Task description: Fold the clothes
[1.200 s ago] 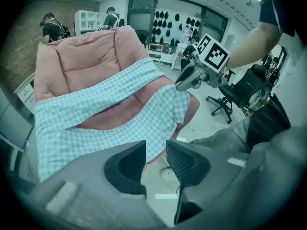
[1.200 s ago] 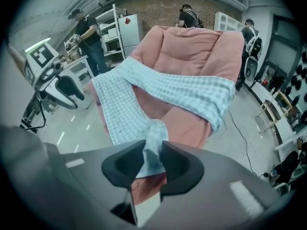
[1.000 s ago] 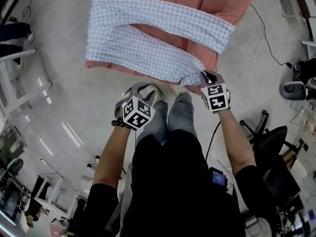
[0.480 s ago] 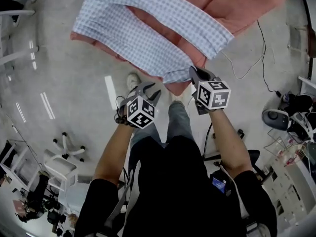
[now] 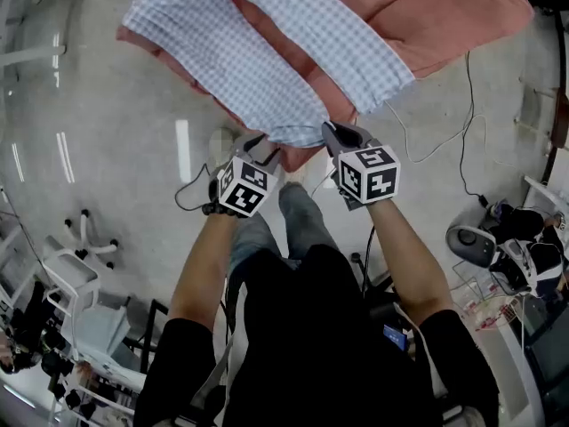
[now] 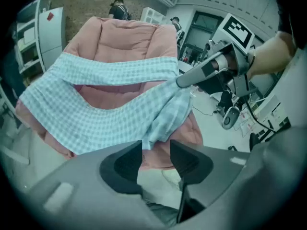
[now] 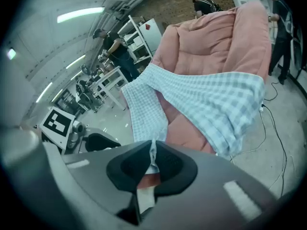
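Observation:
A blue-and-white checked garment [image 5: 267, 69] lies spread in a V over a pink padded mat [image 5: 444, 16]. My right gripper [image 5: 333, 134] is shut on the garment's near corner; in the right gripper view a strip of the checked cloth [image 7: 152, 159] is pinched between its jaws [image 7: 152, 152]. My left gripper [image 5: 265, 149] sits just left of it at the same corner. Its jaws [image 6: 156, 150] are opening, and the hanging cloth edge [image 6: 163, 114] is just beyond the tips, not pressed by them. The right gripper [image 6: 184, 82] also shows in the left gripper view, holding the cloth.
A cable [image 5: 462, 123] runs over the grey floor right of the mat. A chair base [image 5: 89, 234] and a white rack [image 5: 93, 318] stand at the left, a round device [image 5: 471, 238] at the right. People [image 7: 112, 44] stand by shelves behind the mat.
The left gripper has come up to the garment's near corner beside the right gripper, and its jaws have widened. The right gripper keeps its hold on the corner.

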Demonstrator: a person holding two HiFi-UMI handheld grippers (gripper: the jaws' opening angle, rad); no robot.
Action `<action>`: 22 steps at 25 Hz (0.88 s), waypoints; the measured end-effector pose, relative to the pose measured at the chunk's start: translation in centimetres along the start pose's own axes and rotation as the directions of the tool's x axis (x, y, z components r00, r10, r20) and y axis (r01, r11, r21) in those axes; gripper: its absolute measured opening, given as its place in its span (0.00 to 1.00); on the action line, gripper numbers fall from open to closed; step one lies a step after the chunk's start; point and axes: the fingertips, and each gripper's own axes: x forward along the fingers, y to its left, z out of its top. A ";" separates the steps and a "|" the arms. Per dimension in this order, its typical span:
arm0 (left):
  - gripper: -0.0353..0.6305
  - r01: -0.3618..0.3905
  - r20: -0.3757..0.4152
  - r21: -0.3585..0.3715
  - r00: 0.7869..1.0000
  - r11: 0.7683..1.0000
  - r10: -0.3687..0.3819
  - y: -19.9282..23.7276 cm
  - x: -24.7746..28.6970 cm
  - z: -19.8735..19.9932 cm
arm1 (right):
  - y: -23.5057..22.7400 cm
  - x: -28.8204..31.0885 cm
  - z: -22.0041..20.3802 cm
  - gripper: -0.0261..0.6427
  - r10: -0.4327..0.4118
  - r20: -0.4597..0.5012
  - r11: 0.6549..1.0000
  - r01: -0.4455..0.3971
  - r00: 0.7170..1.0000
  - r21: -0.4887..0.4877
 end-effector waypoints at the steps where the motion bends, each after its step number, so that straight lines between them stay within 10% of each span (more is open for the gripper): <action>1: 0.34 -0.012 0.000 0.032 1.000 0.999 0.012 0.2 -0.1 0.2 | 0.1 0.1 0.0 0.07 0.006 -0.004 1.000 -0.006 1.000 -0.011; 6: 0.31 0.009 -0.004 0.168 1.000 0.986 -0.009 -0.3 0.6 1.8 | 0.1 -0.2 0.3 0.07 0.008 -0.010 1.000 -0.008 1.000 -0.030; 9: 0.09 0.064 -0.027 0.181 0.998 0.981 -0.060 -0.8 1.3 1.5 | -0.1 0.1 -0.1 0.07 0.000 -0.011 1.000 0.000 1.000 -0.029; 22: 0.08 0.238 -0.079 0.181 0.971 0.954 -0.227 -8.3 -1.2 0.7 | -1.7 -2.4 -2.9 0.07 -0.011 -0.043 0.999 0.009 0.999 -0.053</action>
